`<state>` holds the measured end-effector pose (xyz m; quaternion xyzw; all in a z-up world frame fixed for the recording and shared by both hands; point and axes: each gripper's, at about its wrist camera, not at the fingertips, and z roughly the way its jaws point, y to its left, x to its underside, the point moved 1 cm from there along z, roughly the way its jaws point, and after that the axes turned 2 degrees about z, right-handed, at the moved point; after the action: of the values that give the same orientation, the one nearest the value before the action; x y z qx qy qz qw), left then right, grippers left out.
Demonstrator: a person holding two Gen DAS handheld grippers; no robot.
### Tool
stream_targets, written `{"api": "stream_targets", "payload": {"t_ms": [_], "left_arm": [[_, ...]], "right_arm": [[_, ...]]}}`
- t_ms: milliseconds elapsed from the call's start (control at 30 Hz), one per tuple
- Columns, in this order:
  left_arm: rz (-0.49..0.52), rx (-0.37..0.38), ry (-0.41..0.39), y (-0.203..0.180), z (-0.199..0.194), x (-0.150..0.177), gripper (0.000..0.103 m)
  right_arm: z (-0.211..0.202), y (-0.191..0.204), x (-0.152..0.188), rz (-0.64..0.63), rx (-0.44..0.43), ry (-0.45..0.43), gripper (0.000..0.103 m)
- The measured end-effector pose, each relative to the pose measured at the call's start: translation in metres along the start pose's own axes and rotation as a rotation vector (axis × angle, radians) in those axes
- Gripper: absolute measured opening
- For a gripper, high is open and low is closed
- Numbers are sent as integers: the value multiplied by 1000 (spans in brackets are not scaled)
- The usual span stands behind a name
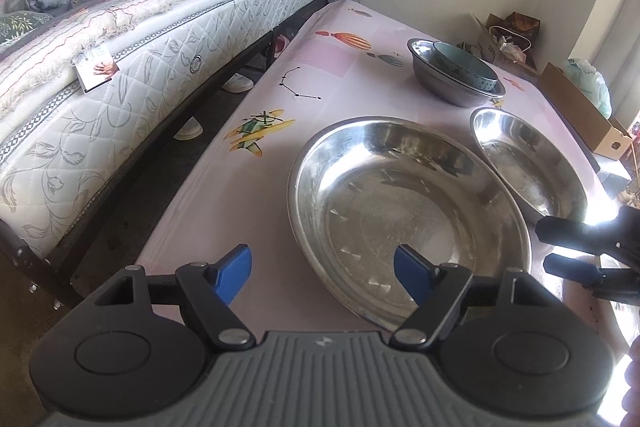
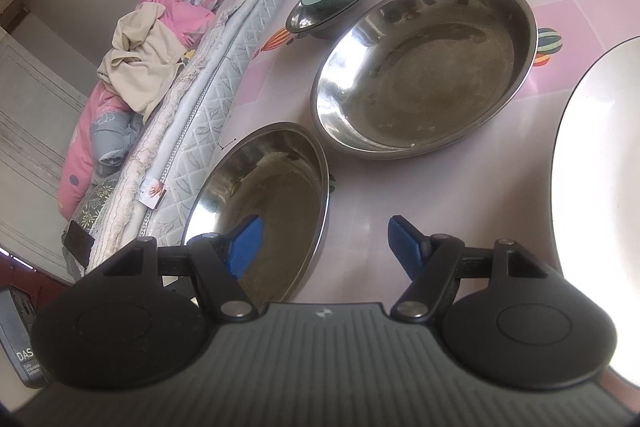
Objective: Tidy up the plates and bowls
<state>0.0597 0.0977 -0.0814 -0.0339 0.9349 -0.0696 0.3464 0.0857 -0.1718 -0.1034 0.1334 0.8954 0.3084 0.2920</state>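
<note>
Two views: steel dishes on a pink table (image 1: 248, 187).
Left view only: left gripper (image 1: 322, 273) released, straddling large steel plate's (image 1: 408, 211) near rim; cardboard box (image 1: 580, 107).
Right view only: right gripper (image 2: 324, 247) released, straddling small steel plate's (image 2: 272, 195) rim; white plate (image 2: 592, 187).
Both: teal bowl (image 1: 464, 65) nested inside steel bowl (image 1: 448, 87).

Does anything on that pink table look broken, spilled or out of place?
Nothing looks spilled or damaged. The large steel plate and the smaller steel plate lie flat and empty on the table. The only oddity: a teal bowl sits tilted inside a steel bowl, leaning on its rim instead of nesting level.
</note>
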Motion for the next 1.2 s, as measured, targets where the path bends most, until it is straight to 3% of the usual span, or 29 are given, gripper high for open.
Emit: {"api": "stream_targets", "payload": {"t_ms": [200,733,1200], "left_arm": [[16,-10,0,-1,7,-2,73],[-17,-15,14,9,22,-12,45],[-47,-7,36,14,35,-22,43]], "right_arm": [[8,-3,-1,-5,7,-12,62],[30,-2,-6,-6,-2,-8,49],[43,1,-13,-16,0,-3,45]]}}
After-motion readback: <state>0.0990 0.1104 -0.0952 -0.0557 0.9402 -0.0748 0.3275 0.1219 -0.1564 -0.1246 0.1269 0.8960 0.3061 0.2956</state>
